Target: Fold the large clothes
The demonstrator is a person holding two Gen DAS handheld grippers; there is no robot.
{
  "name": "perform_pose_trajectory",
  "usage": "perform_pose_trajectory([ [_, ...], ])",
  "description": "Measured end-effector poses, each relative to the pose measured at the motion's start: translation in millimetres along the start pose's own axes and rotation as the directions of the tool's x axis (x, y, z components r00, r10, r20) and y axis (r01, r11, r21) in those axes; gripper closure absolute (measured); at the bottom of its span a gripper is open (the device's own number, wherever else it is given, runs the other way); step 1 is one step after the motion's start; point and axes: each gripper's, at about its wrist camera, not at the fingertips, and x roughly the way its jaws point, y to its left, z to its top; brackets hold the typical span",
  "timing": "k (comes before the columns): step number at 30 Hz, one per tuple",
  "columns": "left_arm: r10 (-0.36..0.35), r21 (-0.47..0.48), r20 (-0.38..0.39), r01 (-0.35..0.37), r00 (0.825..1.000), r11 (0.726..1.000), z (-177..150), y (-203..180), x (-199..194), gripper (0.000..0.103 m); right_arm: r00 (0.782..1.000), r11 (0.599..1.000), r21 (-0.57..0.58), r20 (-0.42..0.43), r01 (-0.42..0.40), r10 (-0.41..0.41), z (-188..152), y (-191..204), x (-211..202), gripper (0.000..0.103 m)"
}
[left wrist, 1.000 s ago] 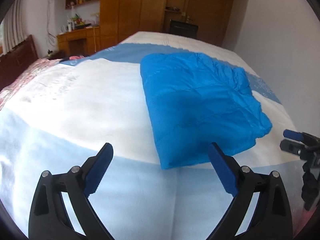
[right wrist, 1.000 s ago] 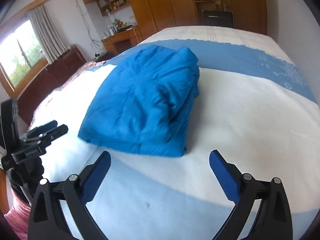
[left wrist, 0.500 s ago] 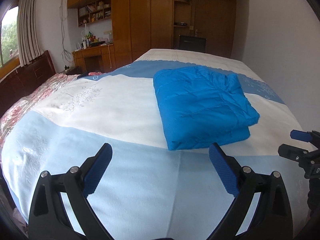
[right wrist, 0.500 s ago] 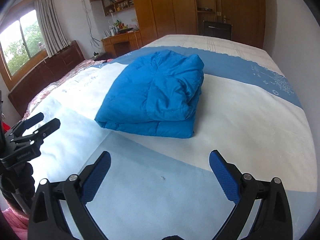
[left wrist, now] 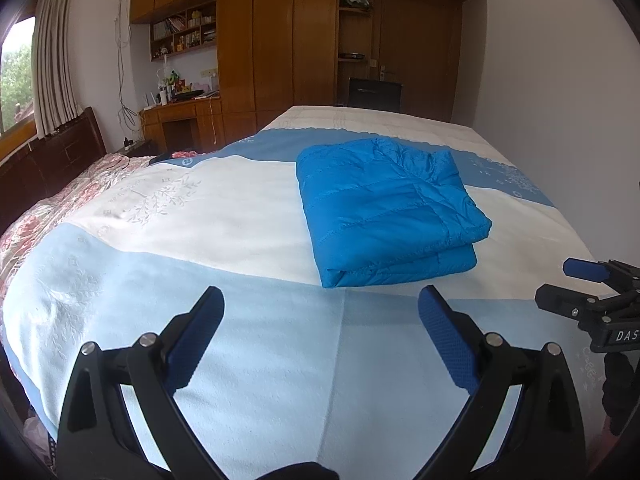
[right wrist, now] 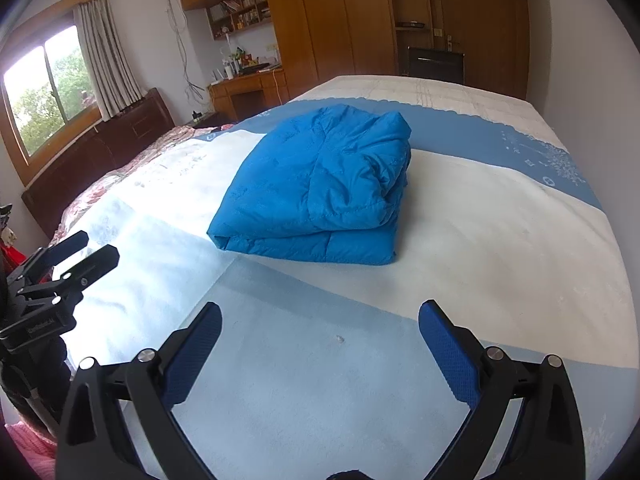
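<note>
Jacket (right wrist: pixel 320 188) shows its bunched side only in the right view.

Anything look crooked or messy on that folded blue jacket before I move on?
Mostly tidy. The blue puffer jacket lies folded on the bed, but its far right corner bunches up instead of lying flat. Both grippers are open and clear of it.

My right claw (right wrist: pixel 320 340) hangs with its jaws spread wide over the pale blue band of the bed (right wrist: pixel 500 240), holding nothing. The folded blue jacket (right wrist: pixel 320 192) lies ahead, well apart. My left claw (right wrist: pixel 80 256) shows at the left edge.
</note>
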Motion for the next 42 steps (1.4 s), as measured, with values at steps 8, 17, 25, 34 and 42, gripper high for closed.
perform_pose_trajectory([
  [8, 0.006, -0.002, -0.006, -0.006, 1.000, 1.000, -1.4, 2.8, 0.5, 0.006, 1.000, 1.000, 0.003, 0.002, -0.003, 0.003, -0.8, 2.7, 0.6, 0.004],
  [17, 0.008, -0.001, -0.012, -0.008, 1.000, 1.000, -2.9, 2.6, 1.5, 0.006, 1.000, 1.000, -0.003, -0.001, -0.003, 0.003, -0.4, 3.4, 2.1, 0.004],
  [25, 0.006, 0.007, -0.016, -0.006, 1.000, 1.000, -2.9, 0.5, 2.9, 0.006, 1.000, 1.000, -0.004, 0.000, 0.000, 0.000, -0.5, 3.9, 2.9, 0.004],
  [34, 0.005, 0.012, -0.017, -0.005, 1.000, 1.000, -3.9, 0.2, 3.8, 0.006, 1.000, 1.000, -0.010, 0.002, -0.006, 0.006, 0.1, 5.3, 3.0, 0.004],
  [42, -0.002, 0.014, -0.020, 0.002, 1.000, 1.000, -4.6, 1.0, 3.8, 0.006, 1.000, 1.000, -0.017, 0.003, -0.007, 0.007, 0.4, 6.5, 3.1, 0.004],
])
